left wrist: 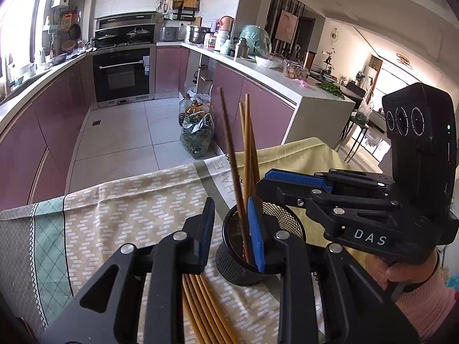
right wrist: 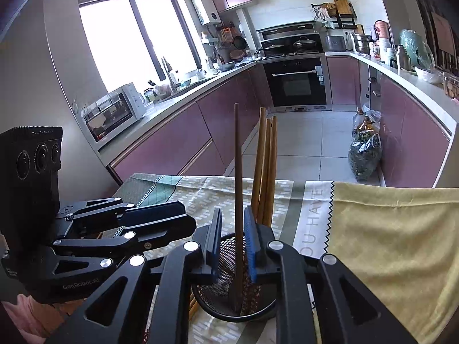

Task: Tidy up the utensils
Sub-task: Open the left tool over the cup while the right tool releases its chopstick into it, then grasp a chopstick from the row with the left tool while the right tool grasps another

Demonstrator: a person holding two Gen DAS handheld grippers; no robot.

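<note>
A black mesh holder (left wrist: 259, 246) stands upright on the desk (left wrist: 114, 215), on a patterned cloth (left wrist: 129, 218) of pale blocks with a green-checked edge. Four chopsticks stand in it, leaning — one dark brown chopstick (right wrist: 238, 200) apart from three pale bamboo chopsticks (right wrist: 265, 177) bunched together. More bamboo chopsticks (left wrist: 200, 306) lie flat on the cloth just beside the holder, under the left gripper (left wrist: 232, 238).

The left gripper's fingers stand apart with nothing clamped; one blue pad dips inside the holder's rim beside the standing sticks, the other hangs outside it over the flat bundle. The right gripper (right wrist: 233, 243) sits over the holder too, its fingers slightly apart with the dark chopstick rising through the gap; the pads do not look pressed on it. A hand (left wrist: 401, 269) in a pink sleeve (left wrist: 424, 306) holds the right gripper's grip.

A yellow cloth (right wrist: 387, 229) covers the desk's far right part. Beyond the desk edge lie the tiled kitchen floor (left wrist: 120, 132) — a plastic bag of greens (left wrist: 197, 134) and bottles (left wrist: 186, 109) by the pink cabinets — a black oven (left wrist: 122, 71), and a toaster oven (right wrist: 114, 111) on the counter by the window.
</note>
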